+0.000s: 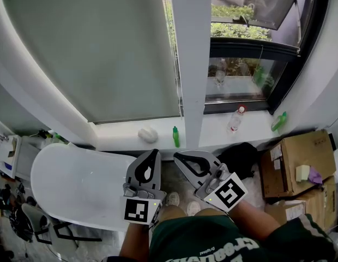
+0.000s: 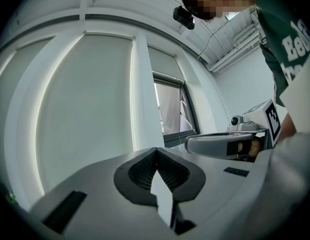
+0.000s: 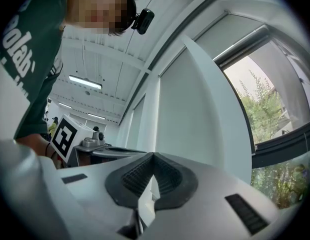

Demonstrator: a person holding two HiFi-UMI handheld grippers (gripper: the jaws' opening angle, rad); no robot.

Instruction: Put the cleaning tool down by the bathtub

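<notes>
Both grippers are held close to the person's body and tilted upward toward the window. My left gripper (image 1: 152, 154) is shut with nothing between its jaws, which meet at the tip (image 2: 156, 150). My right gripper (image 1: 179, 157) is likewise shut and empty (image 3: 154, 155). Each shows in the other's view: the right gripper (image 2: 225, 145), the left gripper (image 3: 111, 152). The white bathtub (image 1: 60, 173) lies below and left of the left gripper. On the window sill beyond the jaws rests a white rounded thing (image 1: 148, 134), possibly the cleaning tool; I cannot tell.
The sill (image 1: 212, 135) also carries a small green bottle (image 1: 175, 136), a clear bottle with a red cap (image 1: 236, 119) and a green spray bottle (image 1: 279, 121). A black bag (image 1: 242, 157) and cardboard boxes (image 1: 294, 162) stand at the right. A white window post (image 1: 192, 64) rises ahead.
</notes>
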